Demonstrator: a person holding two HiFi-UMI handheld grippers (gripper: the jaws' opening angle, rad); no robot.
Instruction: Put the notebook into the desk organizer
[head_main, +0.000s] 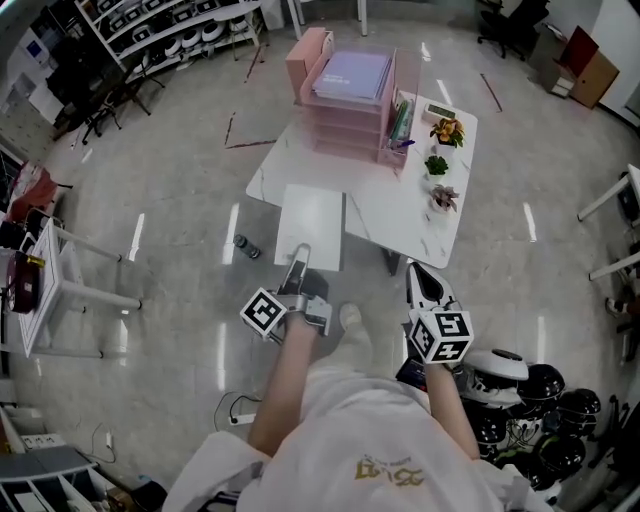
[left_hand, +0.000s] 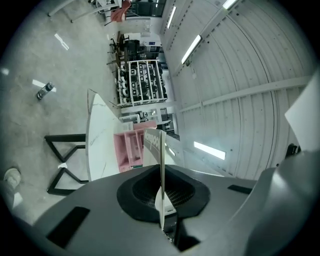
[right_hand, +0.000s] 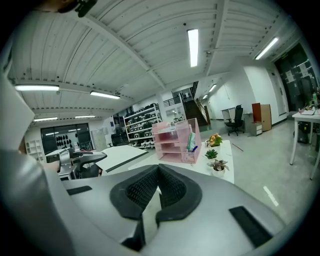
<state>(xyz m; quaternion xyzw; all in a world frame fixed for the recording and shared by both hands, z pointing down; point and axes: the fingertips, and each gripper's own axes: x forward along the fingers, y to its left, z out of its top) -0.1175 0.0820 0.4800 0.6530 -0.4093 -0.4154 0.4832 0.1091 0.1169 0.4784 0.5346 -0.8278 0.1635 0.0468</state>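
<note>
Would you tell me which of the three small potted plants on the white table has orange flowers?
The far potted plant, beside the pink desk organizer; the green plant and the reddish plant show only leaves.

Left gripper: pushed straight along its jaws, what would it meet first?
Probably the pink desk organizer on the white table; its clamped notebook aims there. Height unclear, so the table edge might come first.

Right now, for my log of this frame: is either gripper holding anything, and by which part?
The left gripper is shut on the white notebook, clamping its thin edge nearest the person. The right gripper is shut with nothing in it.
</note>
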